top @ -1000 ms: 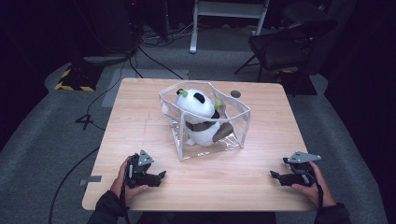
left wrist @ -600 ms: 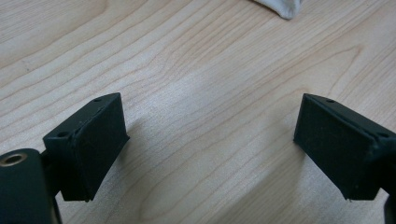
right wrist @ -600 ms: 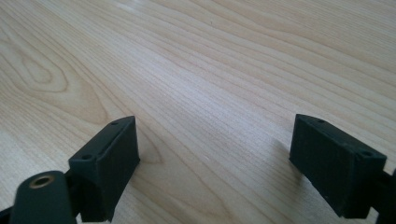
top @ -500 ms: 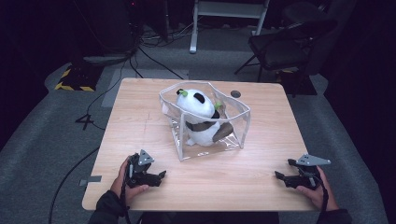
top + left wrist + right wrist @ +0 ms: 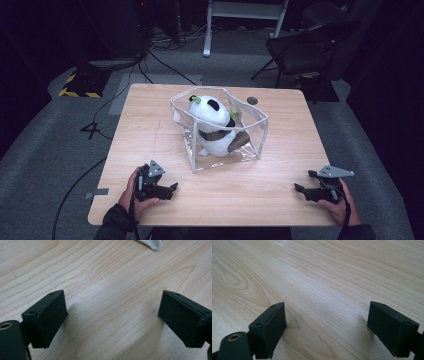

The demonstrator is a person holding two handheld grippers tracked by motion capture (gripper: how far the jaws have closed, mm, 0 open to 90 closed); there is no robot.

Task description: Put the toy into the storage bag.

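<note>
So you're at the start — both the left gripper and right gripper rest released near the table's front edge, well apart from the clear bag holding the panda mid-table. Next, you likely reach forward to the bag's rim — approach it gently, since the plastic looks floppy.

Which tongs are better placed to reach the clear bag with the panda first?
Probably the left tongs: open, they rest on the table nearer the bag. The right tongs, open too, sit farther off.
</note>
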